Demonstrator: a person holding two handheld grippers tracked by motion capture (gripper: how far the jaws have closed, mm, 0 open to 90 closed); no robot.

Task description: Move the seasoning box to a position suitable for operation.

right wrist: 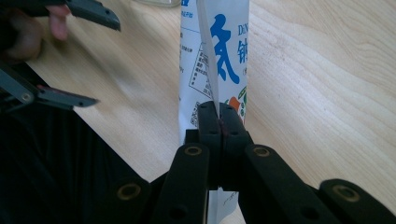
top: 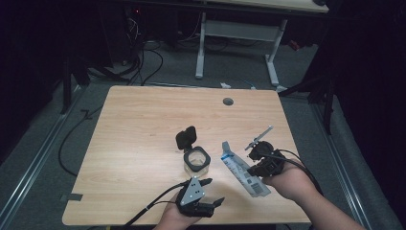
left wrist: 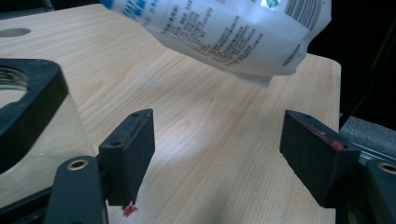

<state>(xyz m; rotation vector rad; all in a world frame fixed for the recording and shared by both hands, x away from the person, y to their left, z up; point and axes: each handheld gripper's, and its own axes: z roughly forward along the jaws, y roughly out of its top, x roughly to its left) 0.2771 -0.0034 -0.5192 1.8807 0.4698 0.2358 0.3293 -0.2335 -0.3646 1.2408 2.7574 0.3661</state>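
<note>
A white pouch (top: pixel 241 169) with blue print hangs tilted over the wooden table (top: pixel 143 124). My right gripper (top: pixel 254 168) is shut on its thin edge, and in the right gripper view the two pads (right wrist: pixel 218 115) pinch the pouch's seam (right wrist: pixel 209 56). A clear jar (top: pixel 197 160) with a black square rim and its flip lid (top: pixel 186 138) standing up is just left of the pouch. My left gripper (top: pixel 213 191) is near the front edge, below the jar, open and empty. Along its jaws (left wrist: pixel 219 135) I see the pouch (left wrist: pixel 224 32) above and the jar (left wrist: pixel 28 116) at left.
A grey round grommet (top: pixel 228 101) sits in the table's far side. Beyond the table stand a white desk frame (top: pixel 237 33) and cables on the floor (top: pixel 143 67). The left half of the table is bare wood. A piece of tape (top: pixel 72 197) marks the front left corner.
</note>
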